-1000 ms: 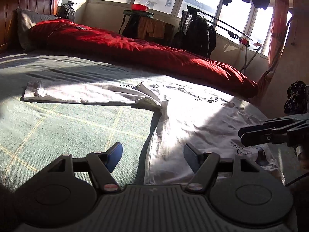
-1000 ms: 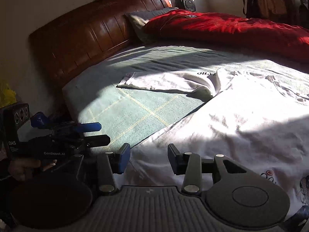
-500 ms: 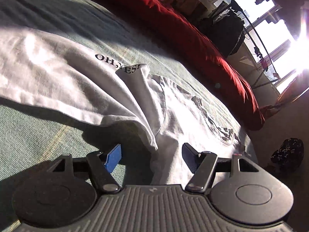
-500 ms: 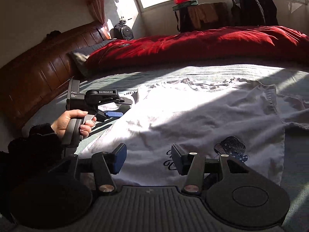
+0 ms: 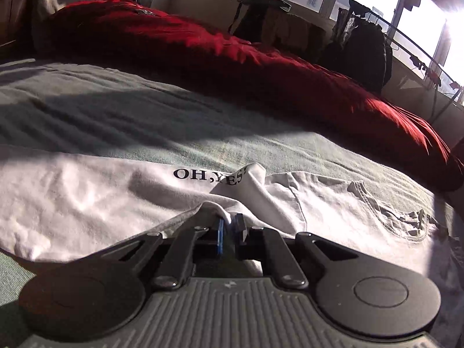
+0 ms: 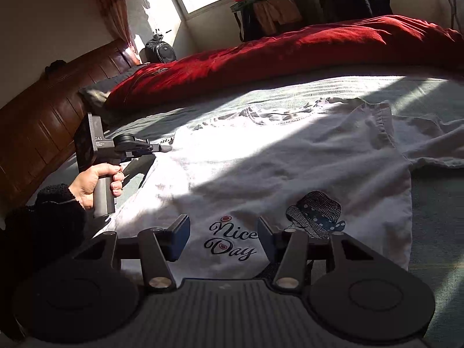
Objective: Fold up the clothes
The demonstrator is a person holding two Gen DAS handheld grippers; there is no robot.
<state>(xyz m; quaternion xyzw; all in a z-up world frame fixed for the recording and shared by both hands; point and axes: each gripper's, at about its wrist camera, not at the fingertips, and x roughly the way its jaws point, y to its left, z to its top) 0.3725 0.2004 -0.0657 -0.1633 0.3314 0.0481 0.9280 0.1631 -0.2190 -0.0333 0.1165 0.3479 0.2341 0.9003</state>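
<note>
1. Shirt (image 6: 290, 174), white, lies flat on a green sheet (image 5: 145, 121), its long axis running from the hem at 6 o'clock in the right wrist view to the collar at 12.
2. Left gripper (image 5: 229, 227) is clamped on a fold of the shirt's sleeve edge, just below the print "OH, YES". In the right wrist view it sits at 9 o'clock, held by a hand (image 6: 97, 182) in a dark sleeve.
3. Right gripper (image 6: 223, 236) hovers over the hem with its jaws apart, holding nothing; the "Nice Day" print shows between them.
4. Likely next: the right takes the hem, being nearer it.
5. Red duvet (image 6: 290, 52) lies at 12 o'clock, well apart; nothing blocks the way.
</note>
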